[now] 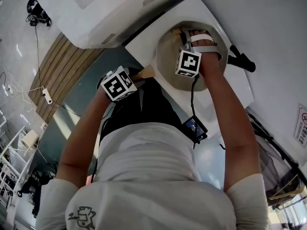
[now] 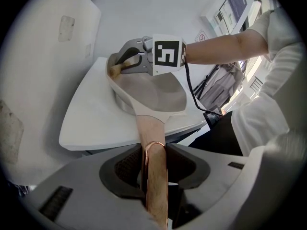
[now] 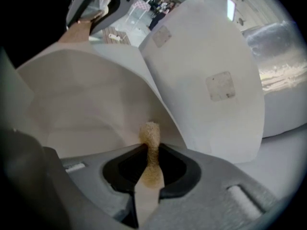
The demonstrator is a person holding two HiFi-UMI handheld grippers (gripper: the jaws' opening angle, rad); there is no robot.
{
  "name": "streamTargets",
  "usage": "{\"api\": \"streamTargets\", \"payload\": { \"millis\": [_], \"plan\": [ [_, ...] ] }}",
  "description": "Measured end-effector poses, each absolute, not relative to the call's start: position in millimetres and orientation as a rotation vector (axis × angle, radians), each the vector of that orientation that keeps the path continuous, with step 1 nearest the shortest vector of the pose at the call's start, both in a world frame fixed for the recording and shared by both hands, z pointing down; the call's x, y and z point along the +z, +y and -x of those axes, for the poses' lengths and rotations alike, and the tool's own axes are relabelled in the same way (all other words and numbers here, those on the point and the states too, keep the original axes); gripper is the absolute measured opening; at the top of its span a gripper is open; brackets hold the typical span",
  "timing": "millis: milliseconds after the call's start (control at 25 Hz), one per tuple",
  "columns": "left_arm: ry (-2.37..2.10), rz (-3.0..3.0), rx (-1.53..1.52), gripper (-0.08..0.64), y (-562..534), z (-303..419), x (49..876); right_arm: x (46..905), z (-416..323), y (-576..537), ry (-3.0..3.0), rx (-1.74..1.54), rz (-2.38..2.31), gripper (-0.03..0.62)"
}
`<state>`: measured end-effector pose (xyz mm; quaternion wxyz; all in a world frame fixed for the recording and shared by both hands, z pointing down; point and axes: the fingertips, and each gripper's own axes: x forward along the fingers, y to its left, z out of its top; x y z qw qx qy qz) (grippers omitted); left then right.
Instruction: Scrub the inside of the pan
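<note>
1. grips the pan's wooden handle (image 2: 149,128) in the left gripper (image 2: 154,169) — jaws closed on it just behind the copper loop (image 2: 153,145).
2. pinches a tan sponge (image 3: 150,135) in the right gripper (image 3: 151,169), jaws closed on it, tip poking out ahead.
3. finds the pan (image 2: 158,92) on the white counter (image 2: 91,123), bowl straight ahead of the left jaws, handle's long axis running from them toward the bowl.
4. sets the right gripper inside the bowl at the far side, away from the handle, sponge at or just beside the inner wall — contact too close to call.
5. probably calls for strokes back along that handle line, right hand working since it alone is in the bowl, left only bracing.
</note>
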<state>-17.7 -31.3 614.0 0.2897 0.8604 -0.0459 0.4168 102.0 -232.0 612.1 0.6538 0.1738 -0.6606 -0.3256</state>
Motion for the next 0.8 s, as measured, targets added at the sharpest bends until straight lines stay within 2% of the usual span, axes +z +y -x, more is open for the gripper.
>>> {"api": "streamTargets", "payload": {
  "millis": [280,800],
  "plan": [
    [-0.112,-2.279,1.117,0.153,-32.6,19.5,613.3,635.3,-56.9,-173.6,-1.819,-0.514,-0.214,0.072],
    [-0.105,-2.257,1.104,0.153,-31.6,18.4,613.7,650.9,-54.7,-79.4,-2.04,0.074,0.053,0.071]
  ]
}}
